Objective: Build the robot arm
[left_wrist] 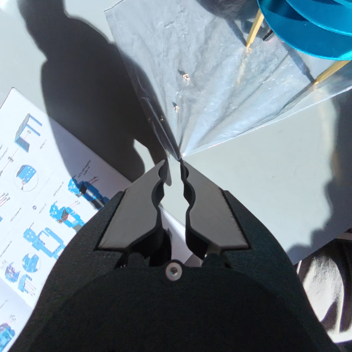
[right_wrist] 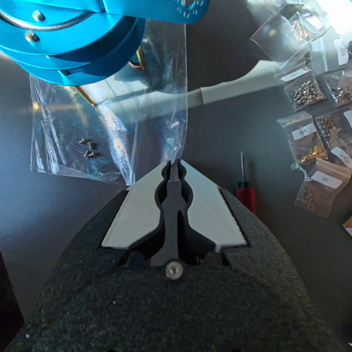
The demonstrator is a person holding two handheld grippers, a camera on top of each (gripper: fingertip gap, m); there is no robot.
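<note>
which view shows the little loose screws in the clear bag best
The right wrist view: four small screws lie clearly inside the clear bag, left of the right gripper. In the left wrist view only a few dark specks show through the plastic.

Left gripper [left_wrist: 174, 162]: fingertips pinched on a corner of the clear plastic bag [left_wrist: 200, 85].
Bag: fans out from the pinch, creased.
Blue metal assembly [left_wrist: 308, 24]: upper right, brass standoffs [left_wrist: 254, 30] beneath.
Instruction sheet [left_wrist: 38, 190]: left, on white table [left_wrist: 257, 181].
</note>
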